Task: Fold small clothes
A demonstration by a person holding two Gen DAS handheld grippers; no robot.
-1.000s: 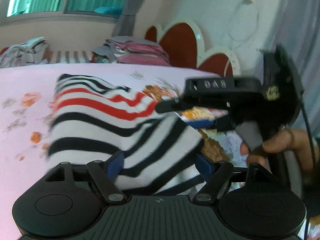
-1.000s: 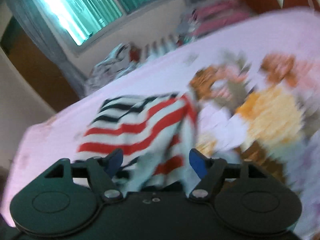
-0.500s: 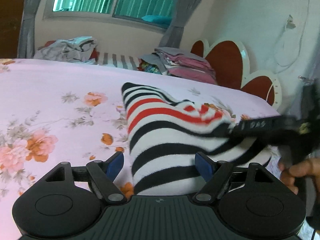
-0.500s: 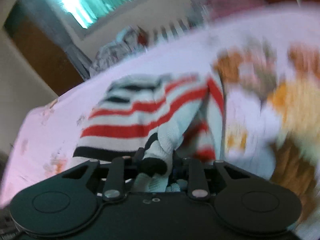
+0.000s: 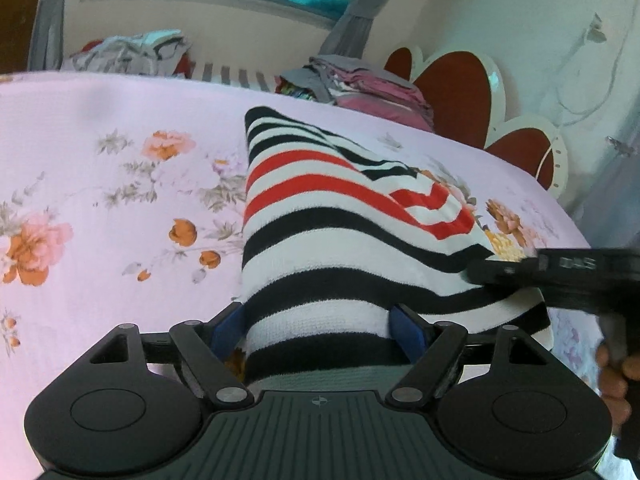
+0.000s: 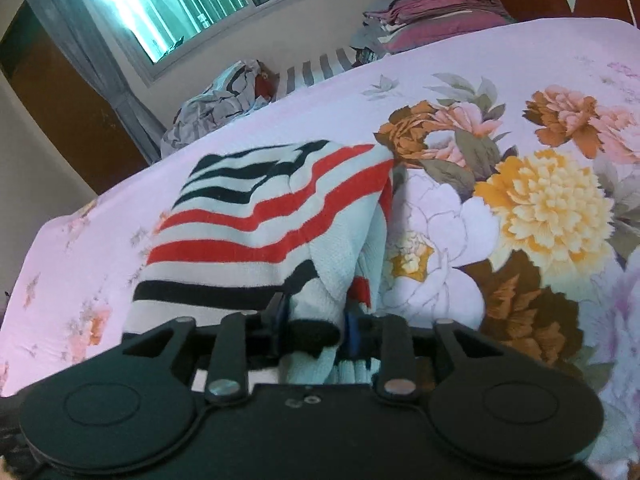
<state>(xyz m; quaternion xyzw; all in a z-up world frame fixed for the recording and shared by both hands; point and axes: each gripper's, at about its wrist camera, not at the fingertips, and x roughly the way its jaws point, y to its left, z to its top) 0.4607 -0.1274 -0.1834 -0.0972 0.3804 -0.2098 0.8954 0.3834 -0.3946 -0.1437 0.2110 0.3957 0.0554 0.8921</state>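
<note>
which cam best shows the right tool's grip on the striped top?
Right wrist: the right tool is seen shut on a bunched corner of the striped top. Left wrist shows that tool only side-on at the garment's edge, pinch hidden.

Home bedroom: bed (image 5: 100, 128) w/ pink floral sheet, red headboard (image 5: 452, 92), curtained window (image 6: 168, 4), folded clothes stack (image 5: 360, 84) nearby.

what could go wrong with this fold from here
The right gripper pinches only a bunched corner of the striped sweater, so the knit may slip out as it's pulled. The left gripper has its jaws spread around the near hem without gripping, so that end could drag across the floral bedsheet and skew the fold. Both grippers work close together and might collide.
</note>
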